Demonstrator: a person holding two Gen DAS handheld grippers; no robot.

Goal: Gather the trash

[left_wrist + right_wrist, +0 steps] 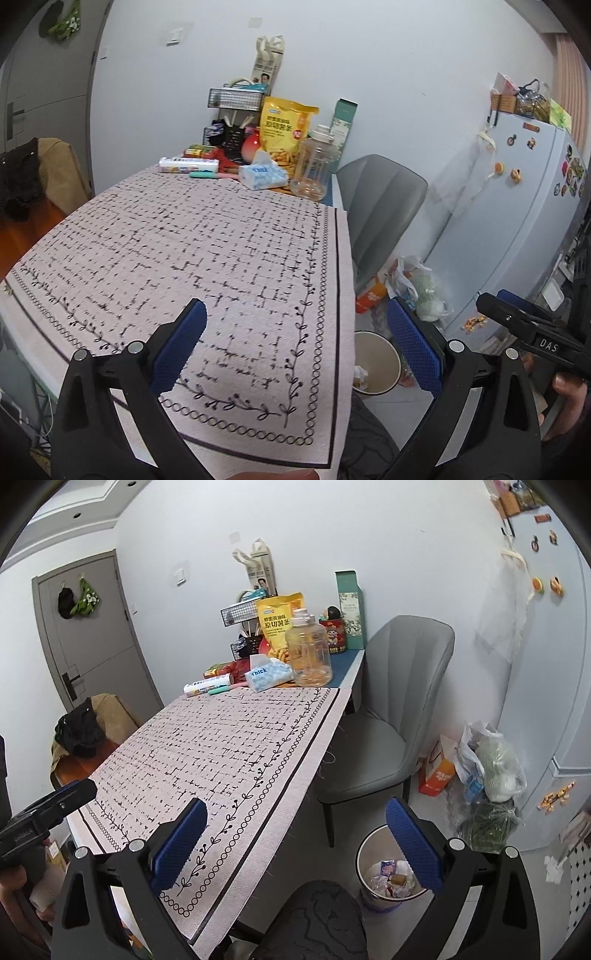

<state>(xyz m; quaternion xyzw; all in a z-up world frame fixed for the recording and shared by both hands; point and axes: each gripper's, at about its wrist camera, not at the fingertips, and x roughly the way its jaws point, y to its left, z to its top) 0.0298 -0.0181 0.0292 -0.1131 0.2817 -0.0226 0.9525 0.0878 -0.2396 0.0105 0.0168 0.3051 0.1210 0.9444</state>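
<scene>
Now | patterned tablecloth (207,746) is covering the tabletop, clutter crowding its far edge | trash bin (386,878) is standing on the floor off the tabletop's right edge, holding wrappers (391,880) | left gripper (295,345) is hovering wide open, empty | right gripper (295,836) is likewise gaping wide, empty.

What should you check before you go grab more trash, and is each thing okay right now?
1. Left gripper open and holding nothing: ok.
2. Right gripper open and holding nothing: ok.
3. Trash bin upright on the floor beside the table, with wrappers already inside and room left: ok.
4. Loose trash on the patterned tablecloth: none visible on the near part.
5. Whether anything in the clutter at the far end, like the yellow snack bag or tissue pack, counts as trash: cannot tell.
6. Grey chair stands behind the bin, not blocking it: ok.
</scene>
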